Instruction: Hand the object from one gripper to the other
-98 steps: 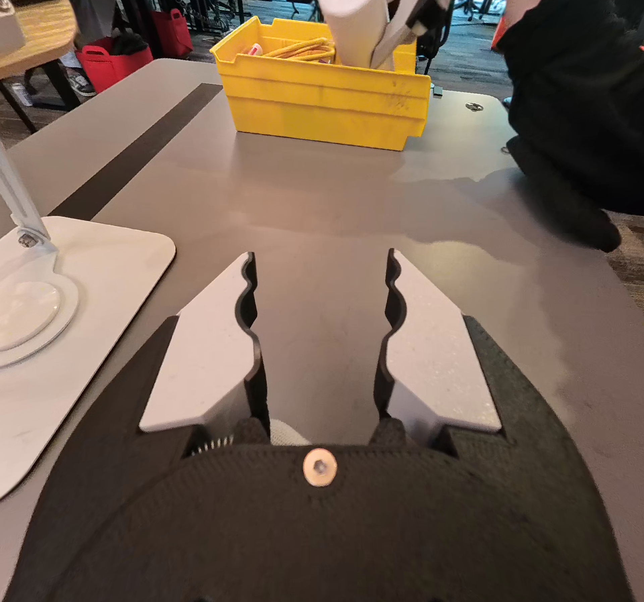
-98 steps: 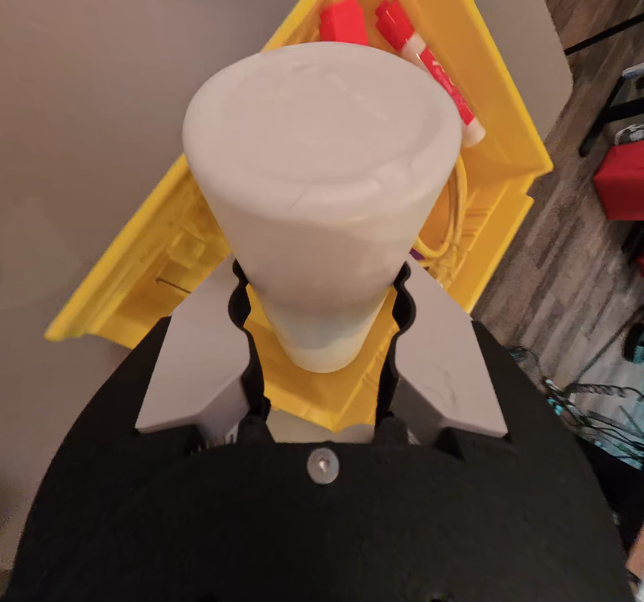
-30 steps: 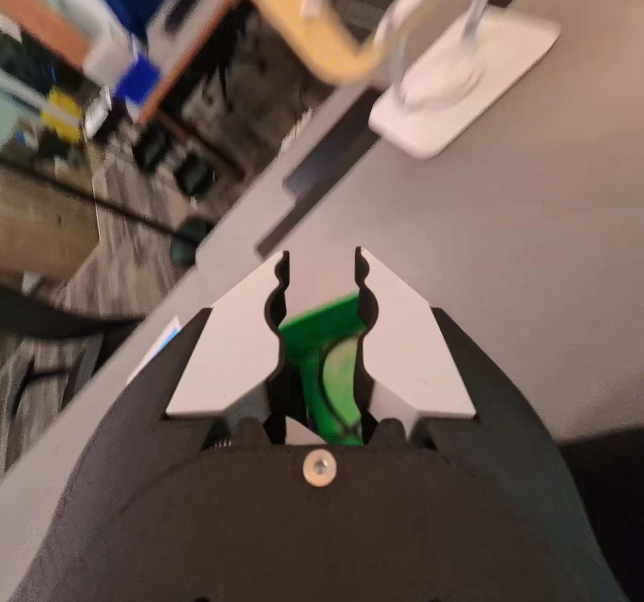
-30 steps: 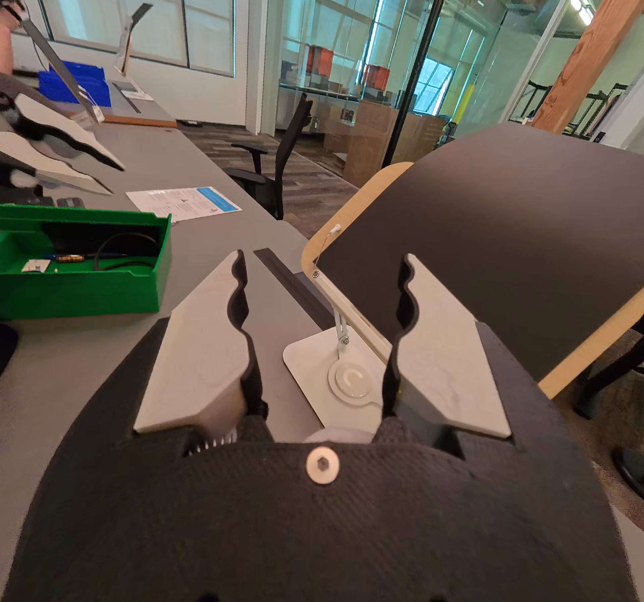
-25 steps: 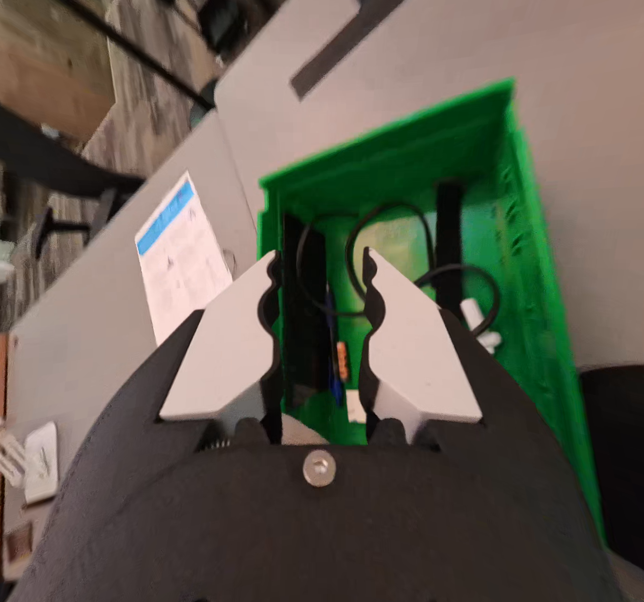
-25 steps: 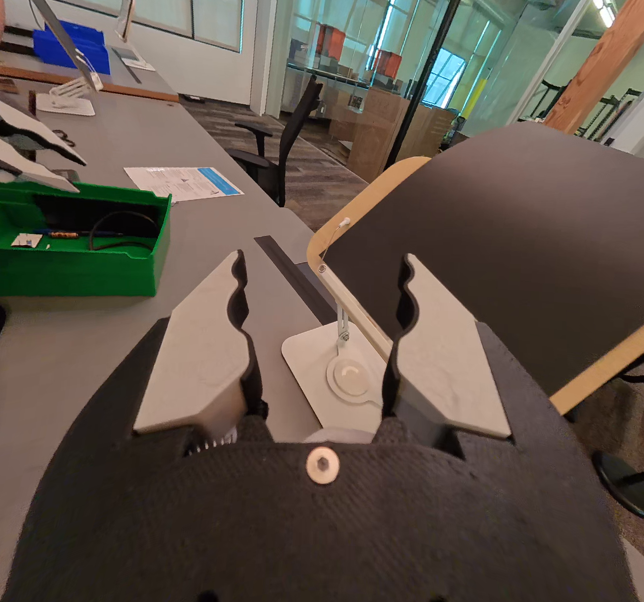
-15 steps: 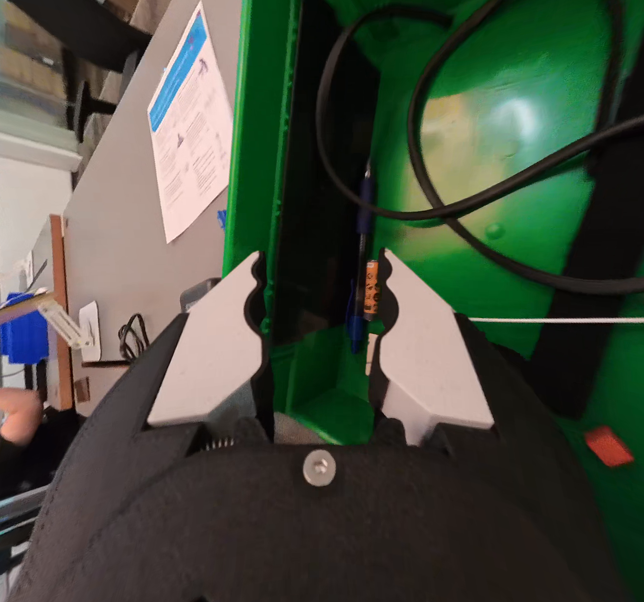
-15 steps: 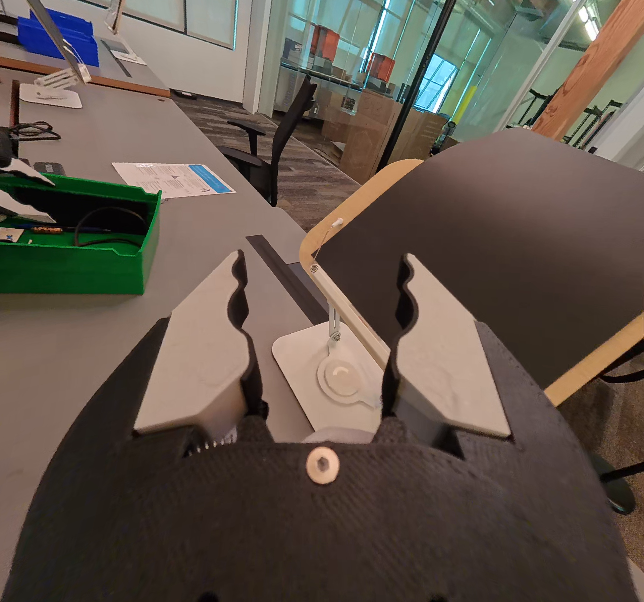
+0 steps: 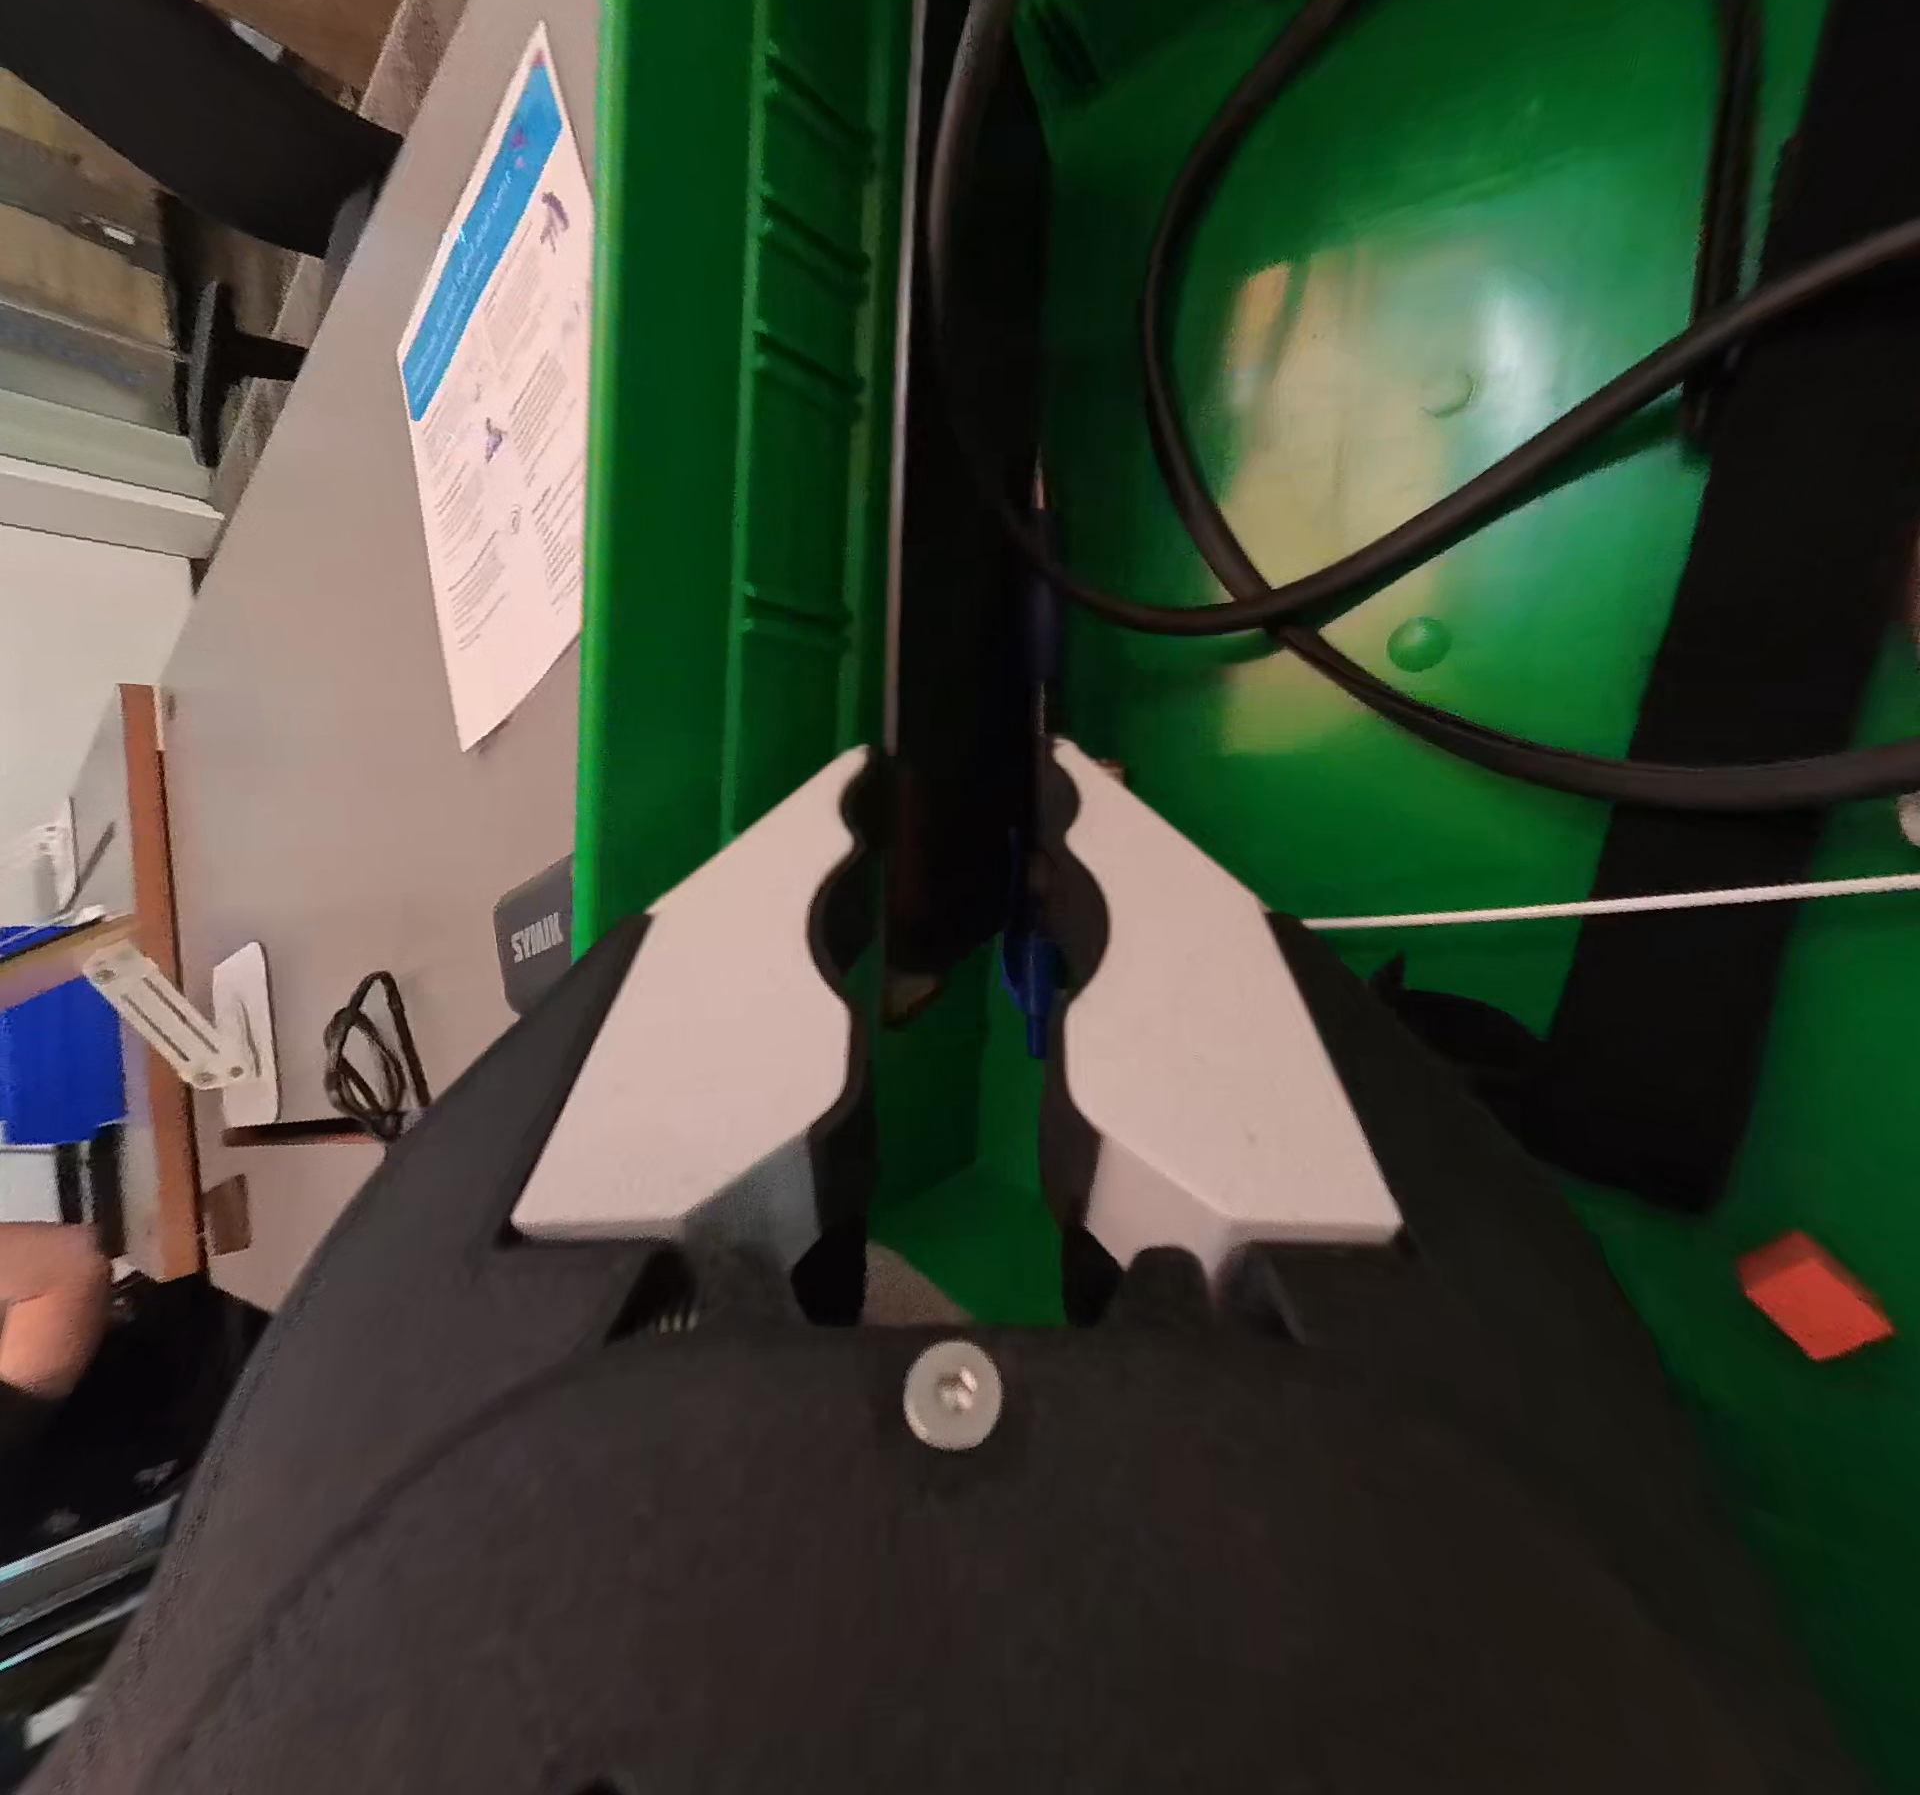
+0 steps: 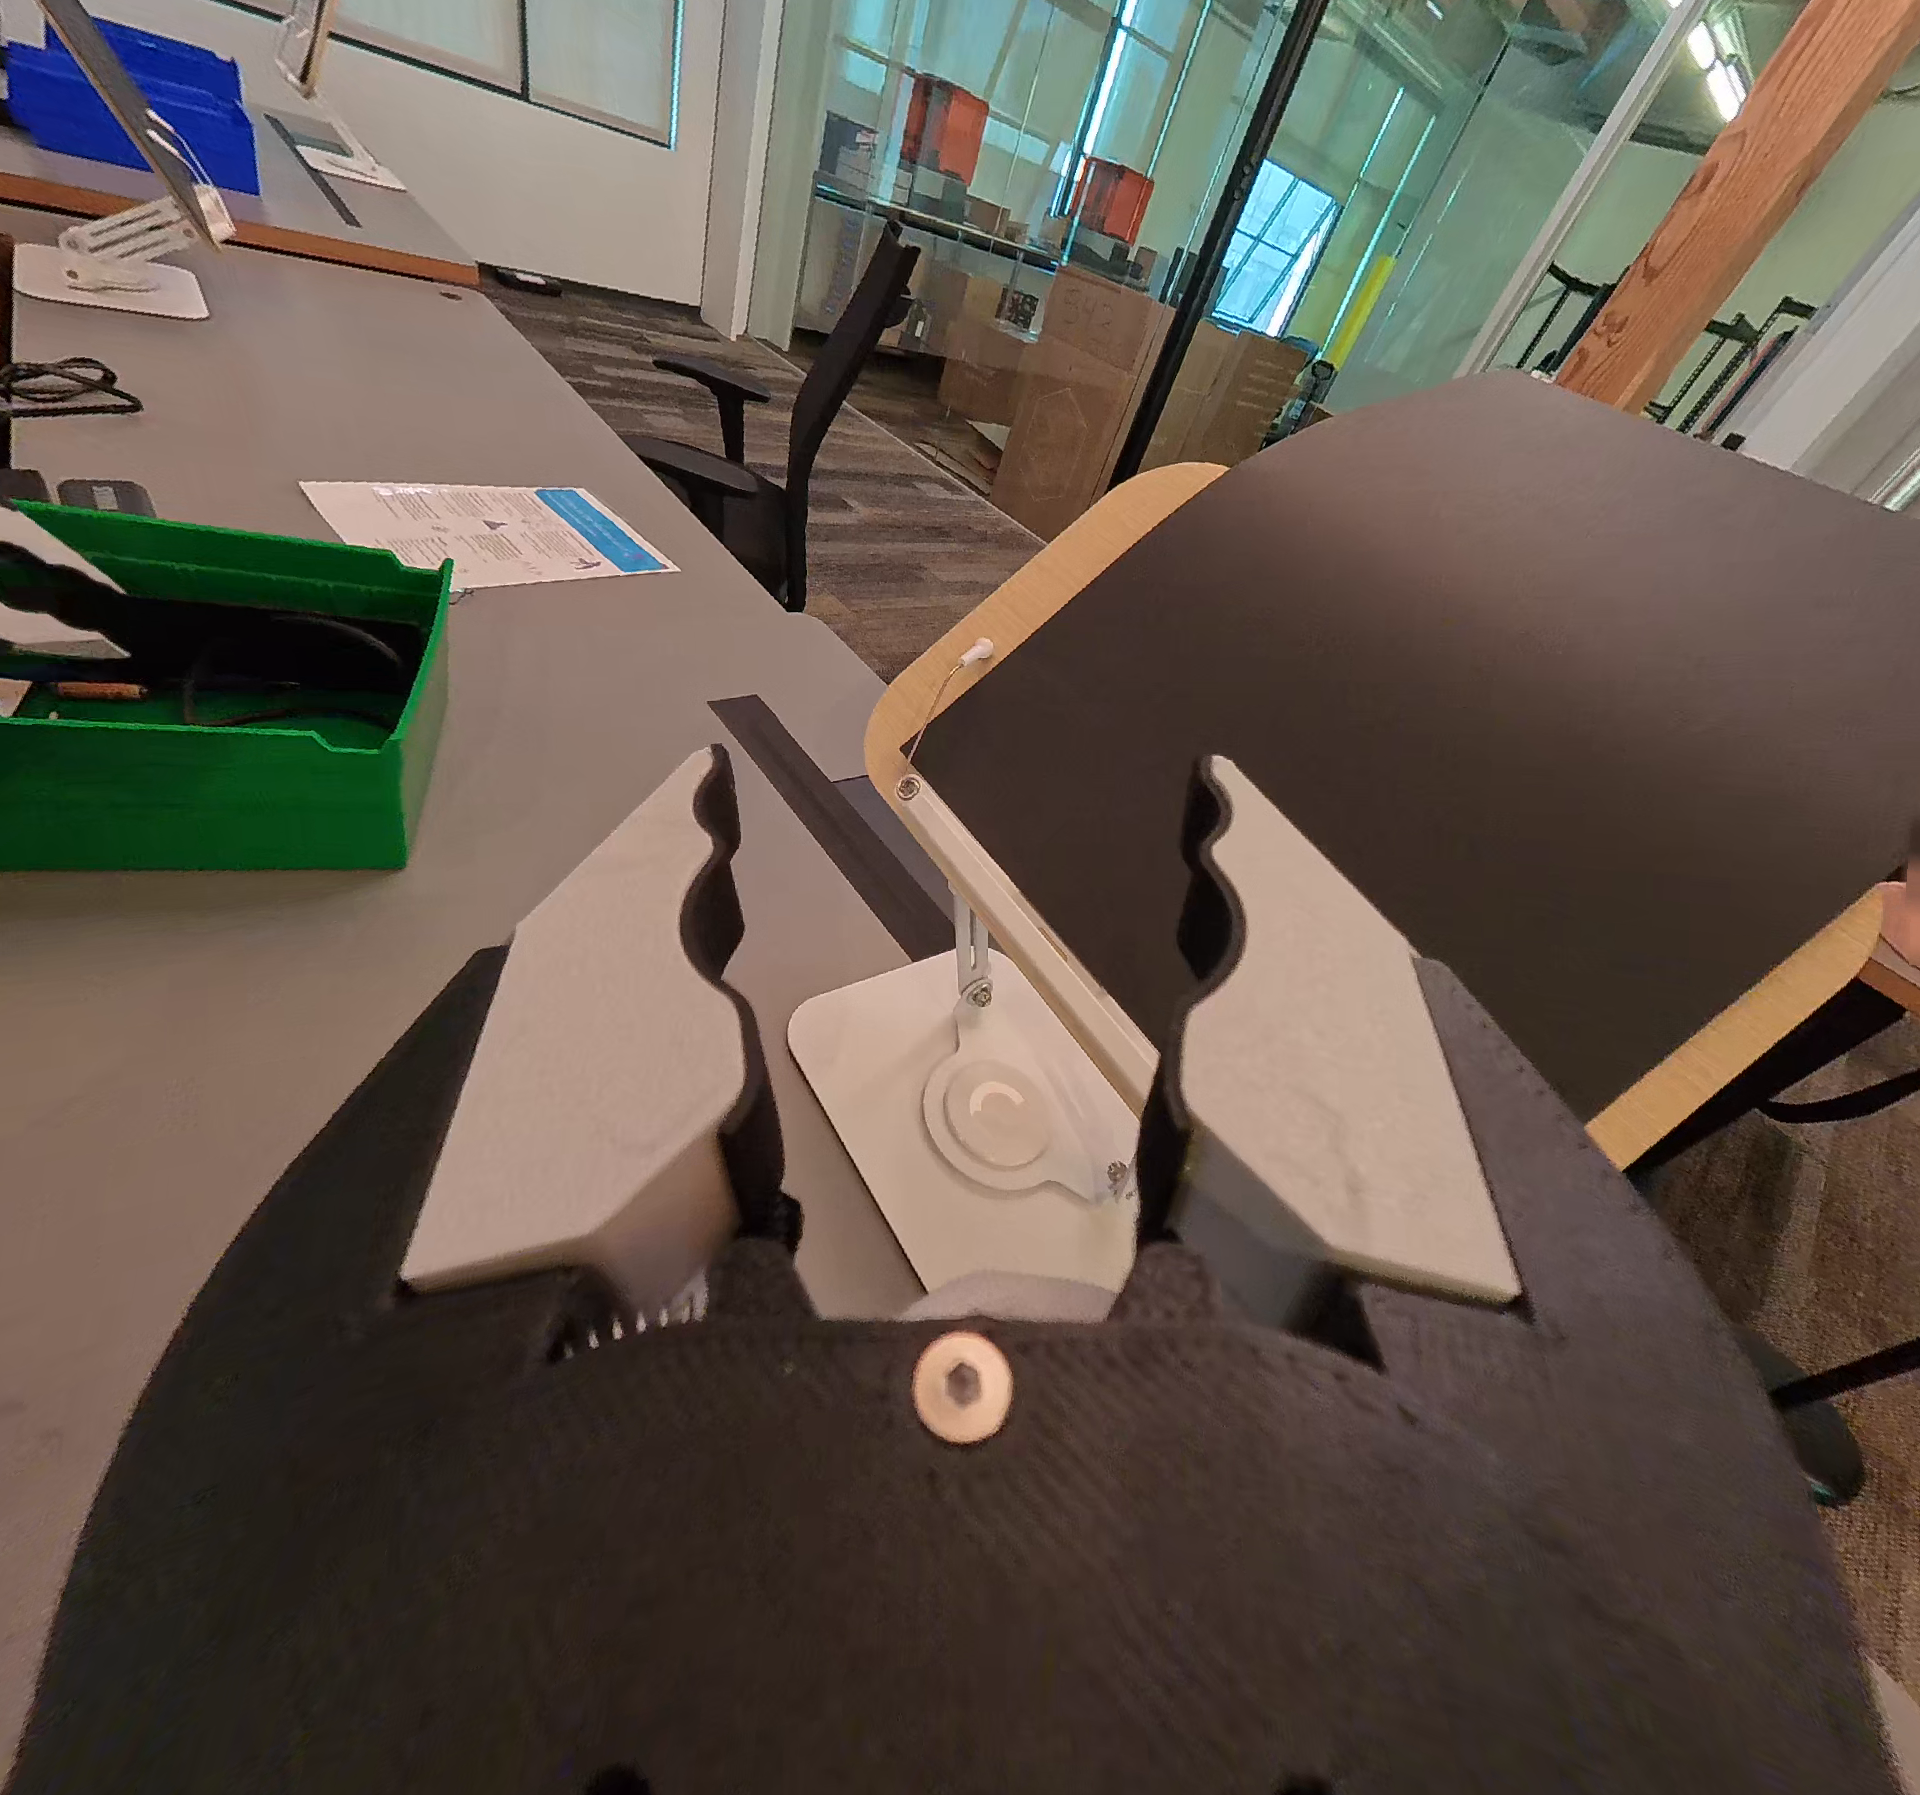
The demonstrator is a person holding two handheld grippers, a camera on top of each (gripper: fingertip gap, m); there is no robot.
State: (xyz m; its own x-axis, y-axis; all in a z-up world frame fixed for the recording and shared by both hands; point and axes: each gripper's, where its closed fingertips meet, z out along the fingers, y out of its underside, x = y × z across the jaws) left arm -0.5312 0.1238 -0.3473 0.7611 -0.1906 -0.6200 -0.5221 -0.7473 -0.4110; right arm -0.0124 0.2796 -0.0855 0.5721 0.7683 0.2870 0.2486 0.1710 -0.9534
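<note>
My left gripper reaches down into a green bin. Its jaws are closed in on a long flat black bar that stands along the bin's left wall. A blue pen lies against the right finger. In the right wrist view the left gripper shows at the far left inside the green bin, with the black bar between its fingers. My right gripper is open and empty above the grey table, well to the right of the bin.
The bin also holds a looped black cable, a thin white cord and a small red block. A printed sheet lies behind the bin. A white stand base holding a tilted black board sits ahead of the right gripper. The gap from one gripper's tips to the other's is roughly 60 cm. The blue pen sits 6 cm or so from the ends of my left fingers.
My left gripper swung over to the green bin, went down into it and narrowed its jaws around the black bar. My right gripper, earlier holding a white cup, is empty and has barely moved lately.
</note>
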